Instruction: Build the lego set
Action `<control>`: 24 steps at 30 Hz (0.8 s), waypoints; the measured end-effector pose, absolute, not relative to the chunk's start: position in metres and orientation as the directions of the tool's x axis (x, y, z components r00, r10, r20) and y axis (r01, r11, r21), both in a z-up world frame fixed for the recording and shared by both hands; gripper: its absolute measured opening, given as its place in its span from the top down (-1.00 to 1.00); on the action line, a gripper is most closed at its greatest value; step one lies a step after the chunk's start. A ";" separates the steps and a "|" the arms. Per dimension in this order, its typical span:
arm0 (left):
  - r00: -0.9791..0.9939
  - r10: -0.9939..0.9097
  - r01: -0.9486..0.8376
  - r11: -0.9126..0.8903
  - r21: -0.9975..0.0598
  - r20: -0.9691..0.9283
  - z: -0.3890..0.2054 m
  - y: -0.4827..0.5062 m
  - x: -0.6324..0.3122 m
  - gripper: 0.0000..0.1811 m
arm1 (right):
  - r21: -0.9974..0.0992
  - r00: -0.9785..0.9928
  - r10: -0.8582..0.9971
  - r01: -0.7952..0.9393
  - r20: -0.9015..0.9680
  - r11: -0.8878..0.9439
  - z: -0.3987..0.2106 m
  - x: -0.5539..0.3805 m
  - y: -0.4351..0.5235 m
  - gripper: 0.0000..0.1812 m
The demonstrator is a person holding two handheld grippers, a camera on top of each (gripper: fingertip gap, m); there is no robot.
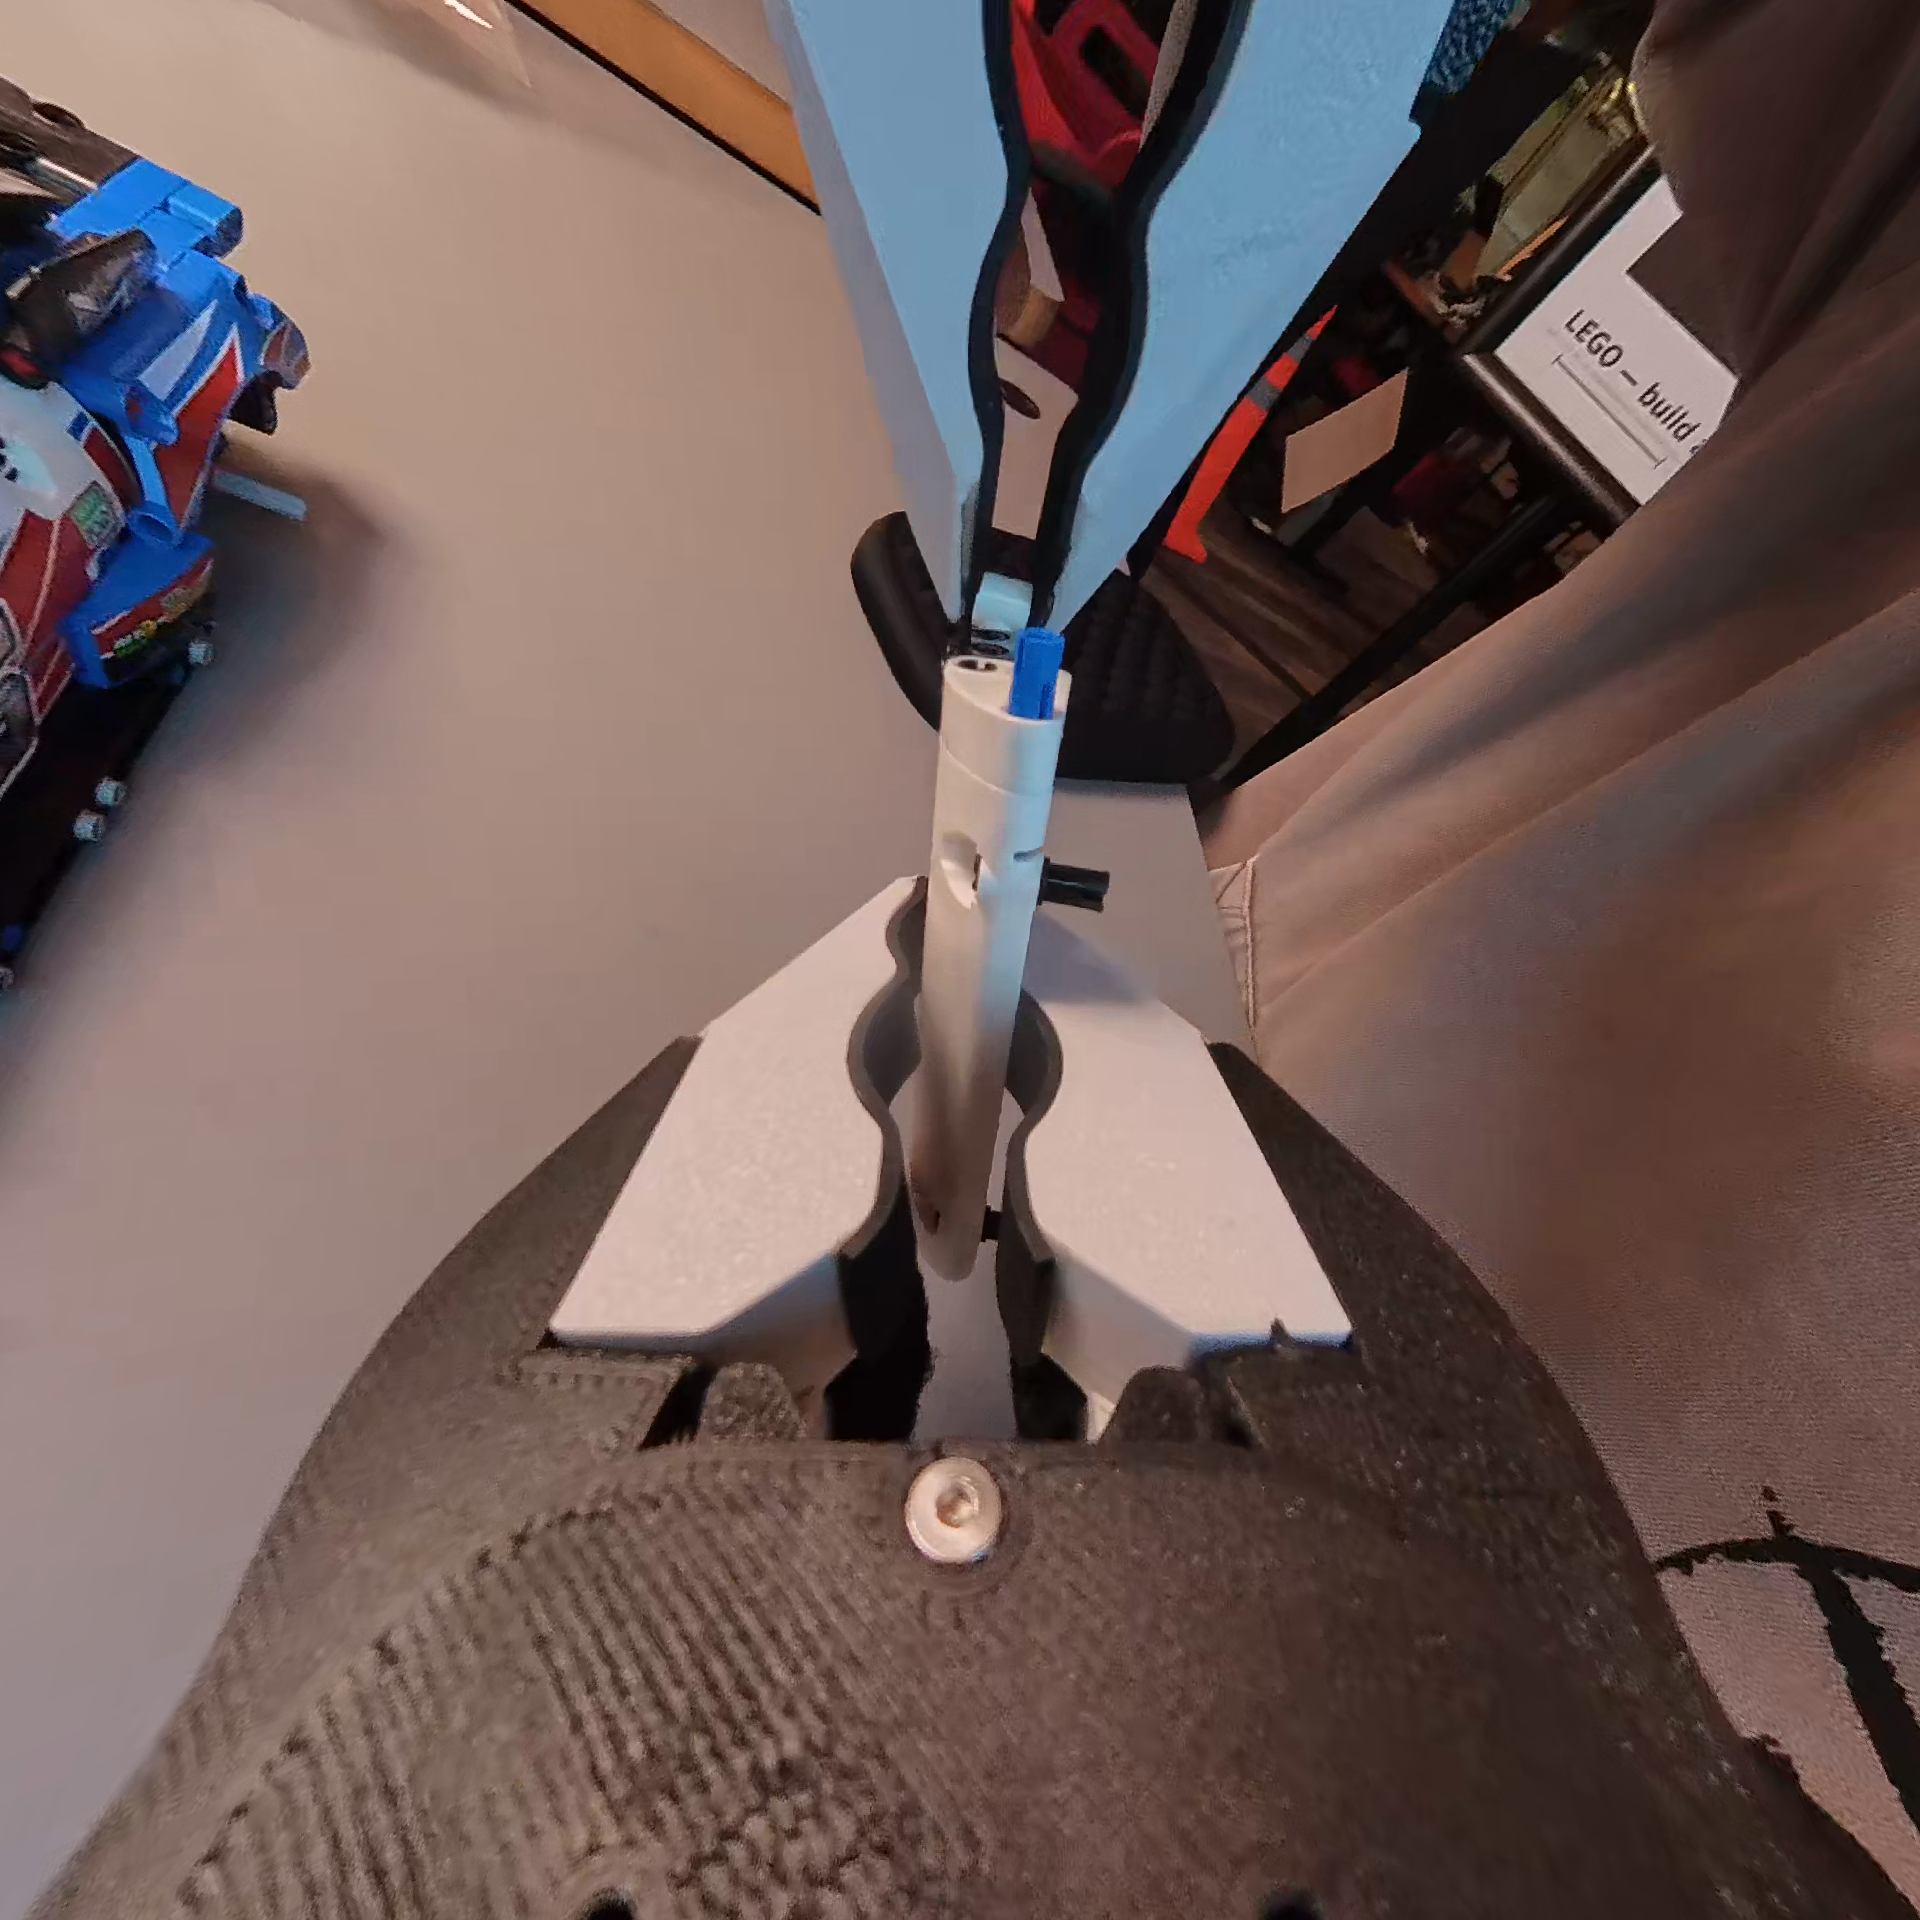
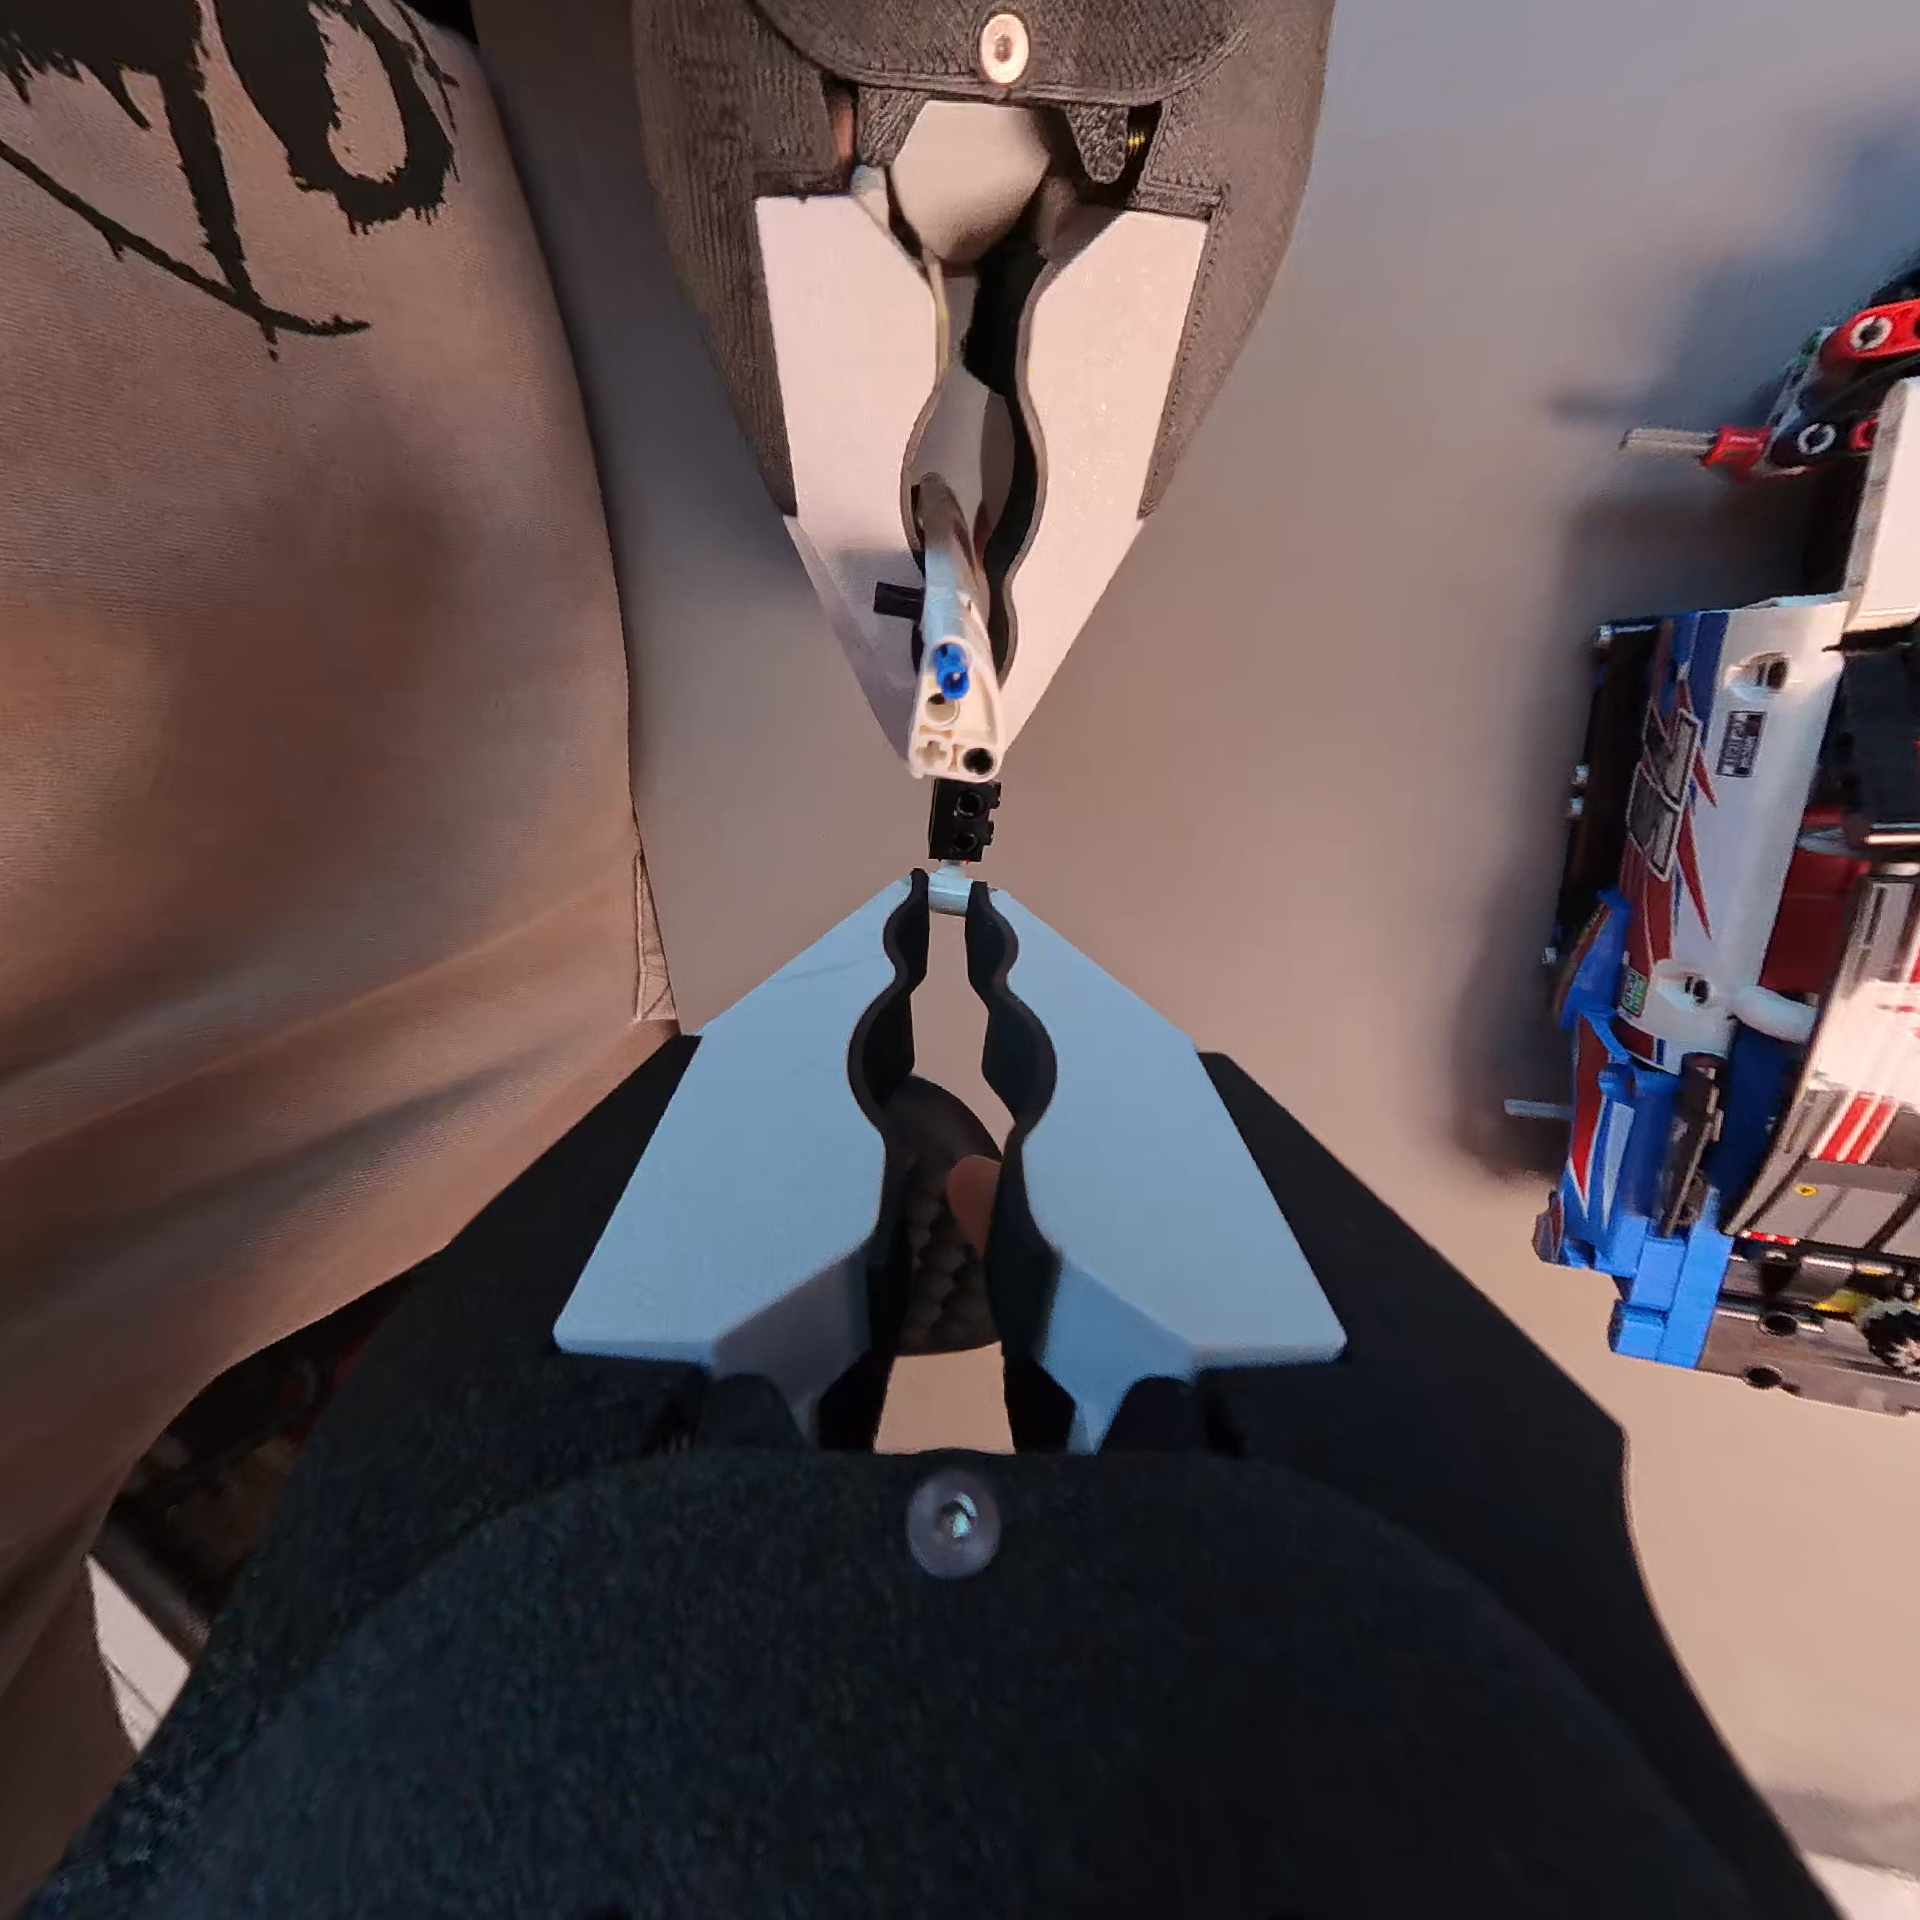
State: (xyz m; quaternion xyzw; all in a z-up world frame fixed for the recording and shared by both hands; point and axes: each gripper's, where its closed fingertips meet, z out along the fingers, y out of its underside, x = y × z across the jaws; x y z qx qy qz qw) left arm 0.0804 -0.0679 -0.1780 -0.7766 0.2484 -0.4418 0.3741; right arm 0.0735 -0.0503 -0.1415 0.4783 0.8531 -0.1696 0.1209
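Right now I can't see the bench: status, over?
Left gripper shut on white beam. Right gripper shut on small connector, black brick attached, at beam's end. Nothing between.

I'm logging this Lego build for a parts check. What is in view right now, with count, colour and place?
White beam: one, white, in the left hand-held gripper.
Blue pin: one, blue, in the beam's end.
Black pin: one, black, sticking out of the beam's side.
Black connector: one, black, between beam and right tips.
Grey piece: one, light grey, in the right tips.
Truck model: one, blue, white, red, on the table.
Left hand-held gripper: shut on beam.
Right hand-held gripper: shut on piece.
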 end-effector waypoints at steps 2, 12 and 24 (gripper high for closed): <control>0.515 -0.713 -0.076 -0.591 -0.803 0.476 -0.180 -0.066 0.078 0.94 | -0.166 -0.486 0.790 0.873 -0.373 0.458 -0.143 0.071 -0.048 0.96; 0.504 -0.718 -0.082 -0.594 -0.801 0.481 -0.184 -0.073 0.081 0.97 | -0.172 -0.488 0.783 0.872 -0.385 0.459 -0.147 0.072 -0.056 0.96; 0.404 -0.702 0.014 -0.636 -0.771 0.586 -0.177 -0.080 0.096 0.97 | -0.299 -0.501 0.765 0.863 -0.404 0.408 -0.144 0.081 -0.064 0.96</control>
